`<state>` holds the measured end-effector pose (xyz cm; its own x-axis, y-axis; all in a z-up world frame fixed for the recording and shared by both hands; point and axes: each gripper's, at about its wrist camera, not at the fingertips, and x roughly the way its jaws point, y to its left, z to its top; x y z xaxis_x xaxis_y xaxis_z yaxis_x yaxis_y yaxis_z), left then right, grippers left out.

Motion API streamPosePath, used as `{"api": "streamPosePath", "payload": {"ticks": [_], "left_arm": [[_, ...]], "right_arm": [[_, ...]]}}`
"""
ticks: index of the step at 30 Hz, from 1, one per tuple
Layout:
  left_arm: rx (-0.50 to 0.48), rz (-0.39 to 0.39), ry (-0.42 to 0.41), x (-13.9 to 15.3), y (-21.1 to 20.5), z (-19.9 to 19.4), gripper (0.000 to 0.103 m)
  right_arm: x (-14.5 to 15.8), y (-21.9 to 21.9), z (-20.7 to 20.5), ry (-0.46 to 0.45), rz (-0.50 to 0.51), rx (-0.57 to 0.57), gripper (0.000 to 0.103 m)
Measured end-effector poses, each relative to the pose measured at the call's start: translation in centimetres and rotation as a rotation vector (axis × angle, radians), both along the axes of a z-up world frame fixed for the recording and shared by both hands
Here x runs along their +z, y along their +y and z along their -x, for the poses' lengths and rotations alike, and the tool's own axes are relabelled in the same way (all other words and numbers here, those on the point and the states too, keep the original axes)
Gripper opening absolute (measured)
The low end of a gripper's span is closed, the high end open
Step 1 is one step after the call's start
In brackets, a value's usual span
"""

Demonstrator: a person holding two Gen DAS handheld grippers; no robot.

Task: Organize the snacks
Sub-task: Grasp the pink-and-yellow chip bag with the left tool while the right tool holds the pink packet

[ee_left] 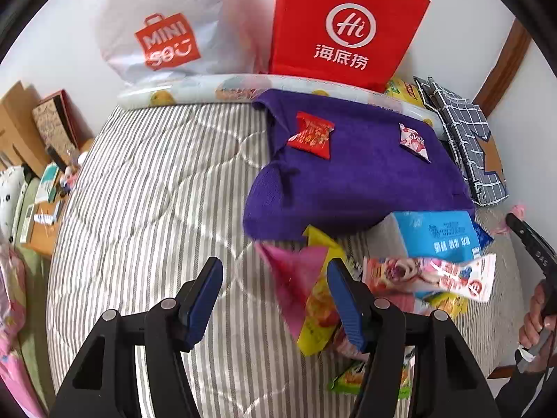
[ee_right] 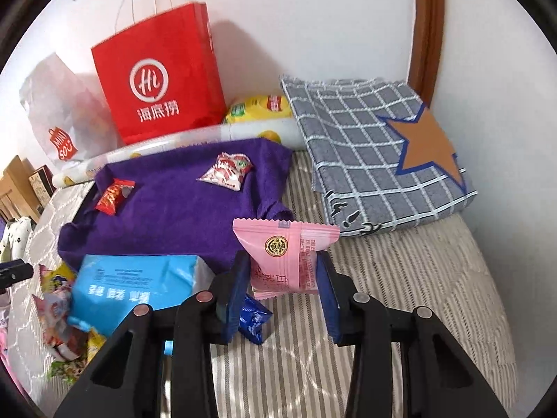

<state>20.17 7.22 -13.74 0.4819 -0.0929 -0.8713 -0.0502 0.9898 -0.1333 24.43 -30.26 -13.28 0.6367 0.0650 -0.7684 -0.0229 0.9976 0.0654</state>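
Note:
My right gripper (ee_right: pixel 282 278) is shut on a pale pink snack packet (ee_right: pixel 285 254) with a gold emblem, held just above the striped bed cover (ee_right: pixel 400 278). My left gripper (ee_left: pixel 275 278) stands open over the bed cover (ee_left: pixel 146 209) with nothing gripped; a magenta packet (ee_left: pixel 292 271) lies by its right finger. Beside it is a pile of snack packets (ee_left: pixel 428 275) and a blue pack (ee_left: pixel 435 230). On the purple towel (ee_left: pixel 348 174) lie a red candy (ee_left: pixel 311 134) and a pink-and-white packet (ee_left: pixel 414 141). A small blue packet (ee_right: pixel 254 317) lies under my right gripper.
A red paper bag (ee_right: pixel 160 83) and a white plastic bag (ee_left: pixel 156 35) stand against the wall. Folded grey checked fabric with an orange star (ee_right: pixel 376 160) lies at the right, a yellow pack (ee_right: pixel 257 108) behind it. Boxes (ee_left: pixel 21 129) sit off the bed's left. A person's hand (ee_left: pixel 536 320) shows at the right edge.

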Motion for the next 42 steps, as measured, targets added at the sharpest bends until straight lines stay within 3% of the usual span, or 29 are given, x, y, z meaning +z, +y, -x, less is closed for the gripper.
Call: {"api": "streamPosePath", "payload": {"ticks": [8, 14, 19, 21, 29, 38, 42], "left_arm": [[-0.012, 0.069, 0.003, -0.9, 0.1, 0.8, 0.061], [-0.039, 0.136, 0.012, -1.7, -0.6, -0.7, 0.072], [-0.039, 0.139, 0.055, -3.3, -1.0, -1.9, 0.073], [-0.034, 0.157, 0.064, -3.8, -1.0, -2.2, 0.079], [-0.026, 0.196, 0.086, -4.8, -1.1, -2.9, 0.084], [-0.023, 0.213, 0.092, -5.0, -1.3, -3.4, 0.082], [-0.041, 0.247, 0.08, -4.9, -1.2, -3.0, 0.069]], "right_arm": [[0.9, 0.5, 3.7, 0.018, 0.009, 0.017, 0.039], [-0.4, 0.9, 5.9, 0.066, 0.008, 0.011, 0.039], [-2.0, 1.3, 6.4, 0.116, 0.011, 0.01, 0.039], [-2.5, 1.6, 6.4, 0.131, 0.012, 0.014, 0.039], [-3.6, 2.3, 6.6, 0.154, 0.008, 0.03, 0.039], [-3.8, 2.3, 6.5, 0.158, 0.003, 0.033, 0.039], [-3.7, 2.3, 6.5, 0.154, -0.002, 0.035, 0.039]]}}
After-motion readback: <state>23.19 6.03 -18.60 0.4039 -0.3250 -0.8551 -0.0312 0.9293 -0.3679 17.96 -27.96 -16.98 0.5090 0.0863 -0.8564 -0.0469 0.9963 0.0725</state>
